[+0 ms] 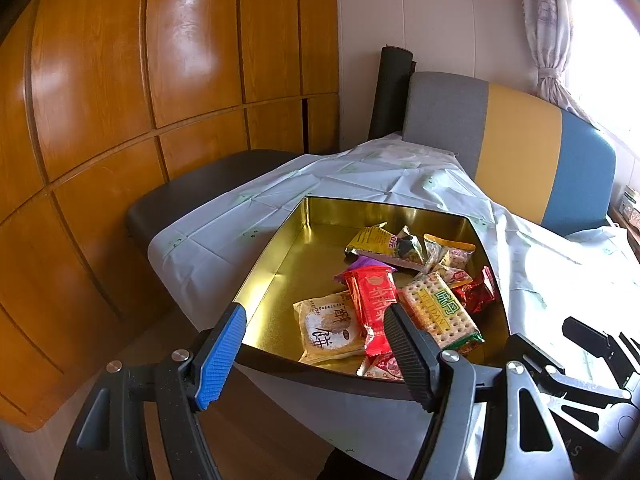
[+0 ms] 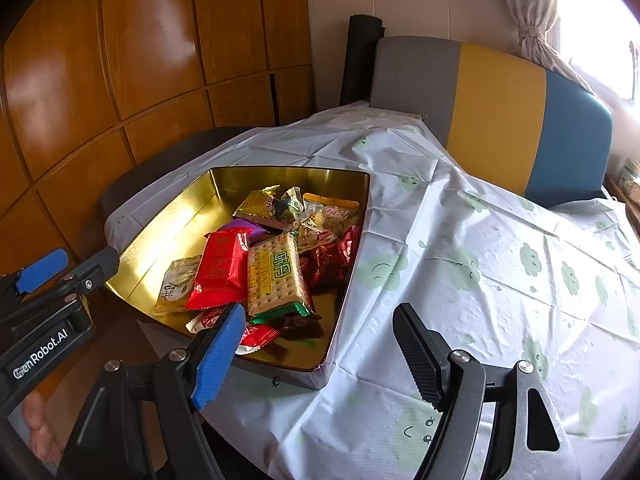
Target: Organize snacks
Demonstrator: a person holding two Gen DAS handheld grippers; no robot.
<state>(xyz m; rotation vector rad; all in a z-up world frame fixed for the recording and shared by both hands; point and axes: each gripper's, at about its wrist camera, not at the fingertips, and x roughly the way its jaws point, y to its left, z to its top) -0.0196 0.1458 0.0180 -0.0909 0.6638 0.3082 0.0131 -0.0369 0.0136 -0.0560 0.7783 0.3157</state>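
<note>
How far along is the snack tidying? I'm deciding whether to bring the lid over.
Done, by the look of it: the snack packets lie piled in the gold tin, and none shows on the tablecloth. In hand: nothing. The left hand-held gripper and right hand-held gripper are both open and empty. Left: perhaps neatening the pile; no lid is in view.

Both hand-held grippers [image 1: 316, 354] [image 2: 320, 350] gaping, empty

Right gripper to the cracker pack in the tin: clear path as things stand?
Probably yes. The right gripper is open and empty, and the cracker pack lies on top of the pile in the open tin, just ahead-left. Only the tin's low near wall lies between.
</note>
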